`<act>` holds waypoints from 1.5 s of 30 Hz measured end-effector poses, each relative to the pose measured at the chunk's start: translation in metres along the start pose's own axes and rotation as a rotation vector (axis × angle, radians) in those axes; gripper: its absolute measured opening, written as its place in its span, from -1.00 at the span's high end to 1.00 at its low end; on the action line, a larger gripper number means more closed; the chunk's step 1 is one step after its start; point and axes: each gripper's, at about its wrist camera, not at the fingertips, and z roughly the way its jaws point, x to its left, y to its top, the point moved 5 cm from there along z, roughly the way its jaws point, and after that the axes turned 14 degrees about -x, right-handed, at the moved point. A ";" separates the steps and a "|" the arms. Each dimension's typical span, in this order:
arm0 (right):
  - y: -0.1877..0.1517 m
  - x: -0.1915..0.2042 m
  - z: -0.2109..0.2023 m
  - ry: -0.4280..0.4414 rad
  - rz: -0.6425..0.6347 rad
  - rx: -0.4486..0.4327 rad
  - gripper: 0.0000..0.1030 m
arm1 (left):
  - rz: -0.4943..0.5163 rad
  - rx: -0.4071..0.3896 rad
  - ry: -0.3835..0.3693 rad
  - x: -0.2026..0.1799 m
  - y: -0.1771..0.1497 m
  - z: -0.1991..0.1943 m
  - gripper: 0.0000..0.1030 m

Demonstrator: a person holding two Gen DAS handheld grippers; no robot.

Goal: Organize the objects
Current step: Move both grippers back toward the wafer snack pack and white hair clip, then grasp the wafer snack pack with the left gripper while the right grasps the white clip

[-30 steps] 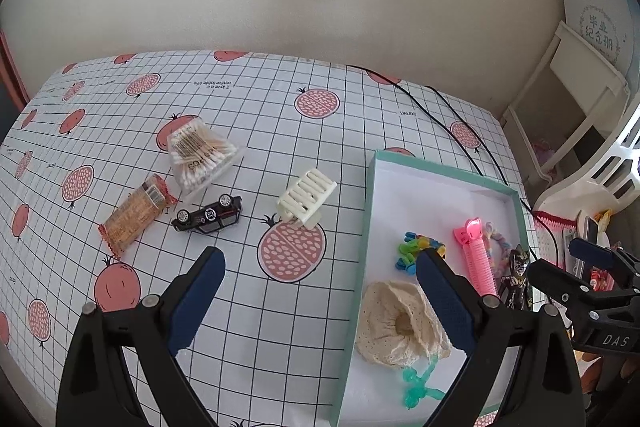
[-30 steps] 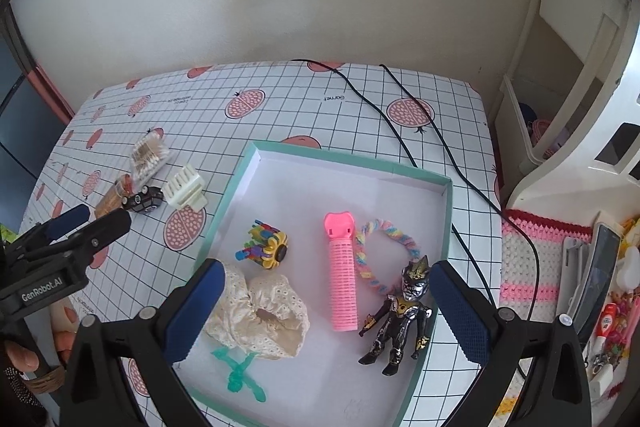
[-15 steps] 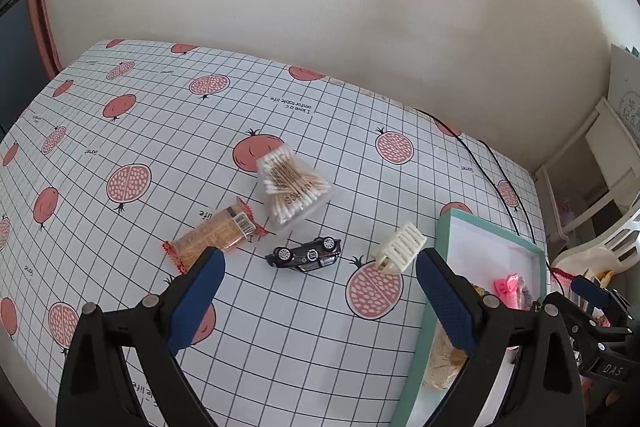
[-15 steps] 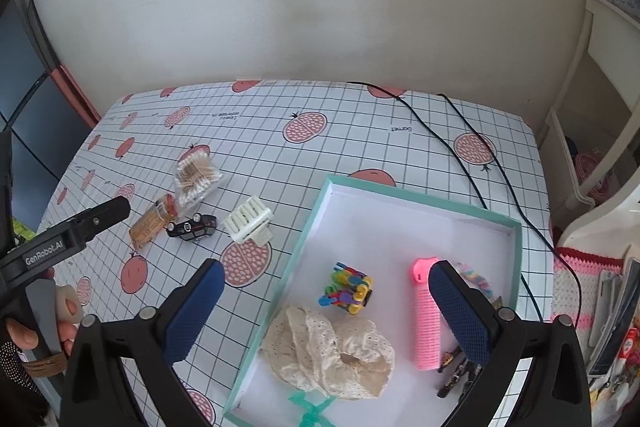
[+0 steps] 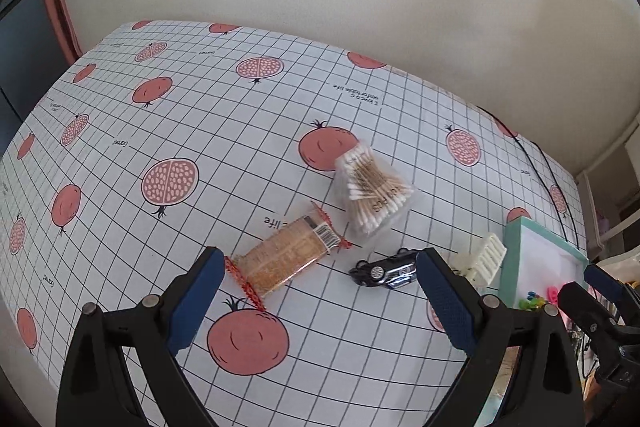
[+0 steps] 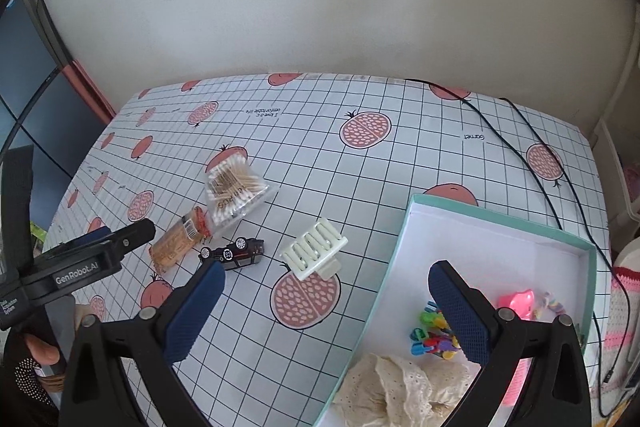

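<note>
Hovered over the pomegranate-print tablecloth [image 5: 200,115] with the left gripper [image 5: 316,291], jaws spread wide and nothing between them. Sat just ahead of those blue pads: a clear-wrapped snack pack [image 5: 286,259] with red crimped ends, lying flat. Lay just beyond it, touching or nearly touching its far end, a clear packet of cotton swabs [image 5: 372,187]. Rested upside down to the right, wheels up, a small black toy car [image 5: 386,271], and past that a cream hair clip [image 5: 482,259] close beside the teal-rimmed box [image 5: 516,255]. Hung lower right over the box edge with the right gripper [image 6: 326,303], likewise parted and empty. Held already inside the white-floored box: a colourful clip cluster [image 6: 430,335], a pink roller [image 6: 518,301], a pastel hair tie [image 6: 554,305] and a cream lace scrunchie [image 6: 404,387]. Trailed across the far right of the cloth, a black cable [image 6: 532,147].
</note>
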 end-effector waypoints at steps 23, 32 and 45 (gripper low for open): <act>-0.014 -0.005 0.077 -0.075 0.118 0.078 -0.89 | 0.115 0.093 -0.077 0.011 -0.002 0.068 -0.87; -0.021 -0.002 0.085 -0.081 0.116 0.104 -0.84 | 0.203 0.116 -0.085 0.009 -0.009 0.076 -0.87; -0.025 -0.003 0.088 -0.077 0.123 0.108 -0.59 | 0.284 0.119 -0.057 0.013 -0.017 0.085 -0.86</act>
